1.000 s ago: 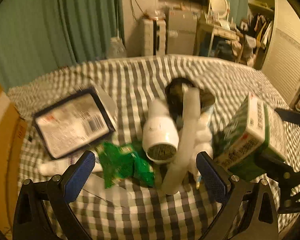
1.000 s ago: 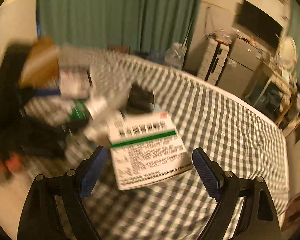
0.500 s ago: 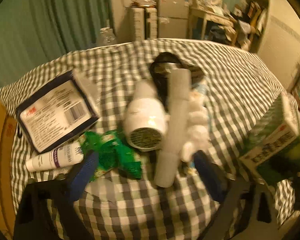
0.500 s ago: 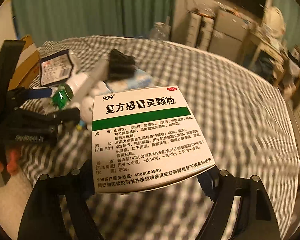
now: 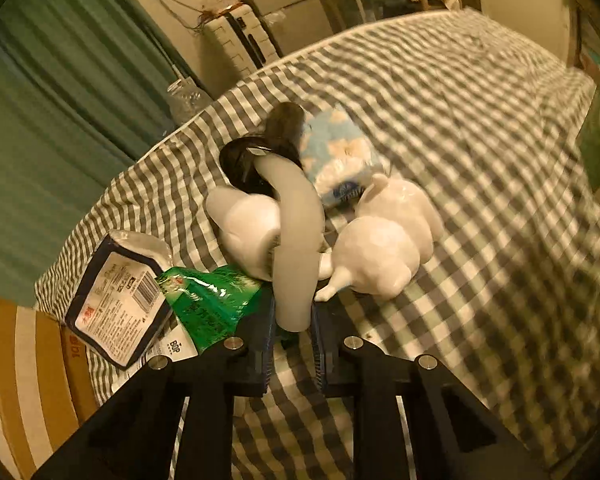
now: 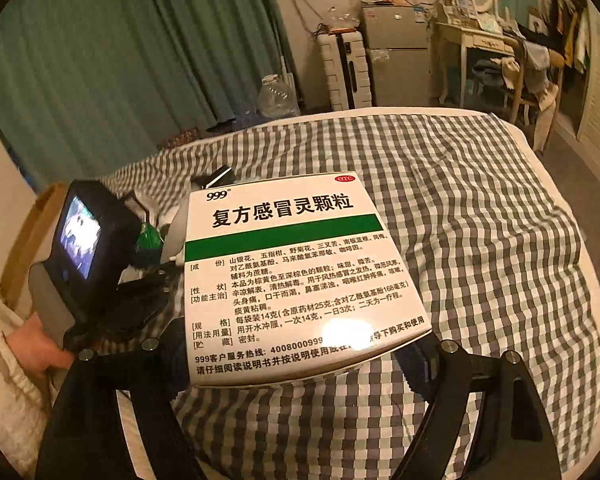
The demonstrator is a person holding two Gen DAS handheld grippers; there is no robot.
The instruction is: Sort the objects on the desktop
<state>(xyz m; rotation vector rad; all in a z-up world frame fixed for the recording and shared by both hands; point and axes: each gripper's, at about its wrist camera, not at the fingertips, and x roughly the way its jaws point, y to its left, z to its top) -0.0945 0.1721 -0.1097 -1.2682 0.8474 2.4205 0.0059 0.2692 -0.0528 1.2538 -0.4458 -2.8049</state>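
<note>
Left wrist view: left gripper (image 5: 293, 330) pinching near end of pale tube (image 5: 296, 240) lying across pile on checked cloth (image 5: 480, 200), likely to lift it clear. Right gripper (image 6: 300, 364) clamps 999 medicine box (image 6: 300, 276) aloft, label up, awaiting placement.

Both wrist views look forward, close, down on checked cloth (image 5: 480, 160); both show the green curtain (image 6: 120, 60).

Medicine box (image 6: 300, 280) hides right gripper's (image 6: 300, 360) fingertips & most of pile behind; in left view box cut off by right edge, far checked cloth (image 5: 480, 120) blurred
</note>
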